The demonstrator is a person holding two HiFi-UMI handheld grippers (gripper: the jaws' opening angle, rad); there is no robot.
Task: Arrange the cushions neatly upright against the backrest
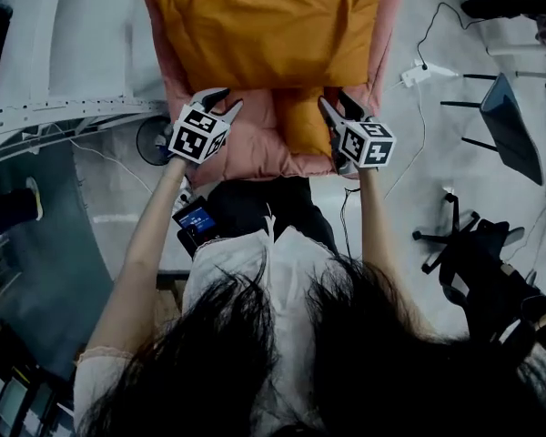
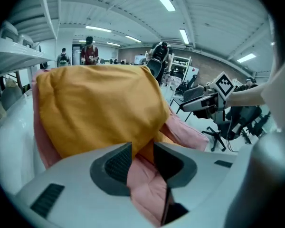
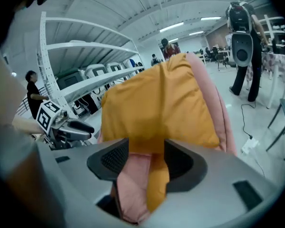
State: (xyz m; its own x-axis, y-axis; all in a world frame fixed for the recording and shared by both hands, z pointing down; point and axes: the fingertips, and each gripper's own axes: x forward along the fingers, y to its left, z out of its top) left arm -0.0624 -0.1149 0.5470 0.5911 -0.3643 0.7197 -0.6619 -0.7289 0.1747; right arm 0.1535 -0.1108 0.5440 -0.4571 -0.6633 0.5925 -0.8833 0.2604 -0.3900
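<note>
A large orange cushion (image 1: 264, 25) stands upright against the backrest of a pink padded chair (image 1: 246, 153). A smaller orange cushion (image 1: 302, 121) lies on the seat just below it. My left gripper (image 1: 223, 101) hovers at the big cushion's lower left corner with its jaws apart; in the left gripper view (image 2: 142, 158) only the cushion's (image 2: 95, 108) edge and pink seat show beyond them. My right gripper (image 1: 337, 103) is open at the small cushion's right side. In the right gripper view (image 3: 146, 158) the small cushion (image 3: 156, 184) and pink fabric lie between the jaws, unpressed.
White shelving (image 1: 64, 107) runs along the left of the chair. On the floor to the right lie a power strip (image 1: 419, 73) with cables, a dark panel (image 1: 510, 126) and an office chair base (image 1: 450, 235). People stand far off in both gripper views.
</note>
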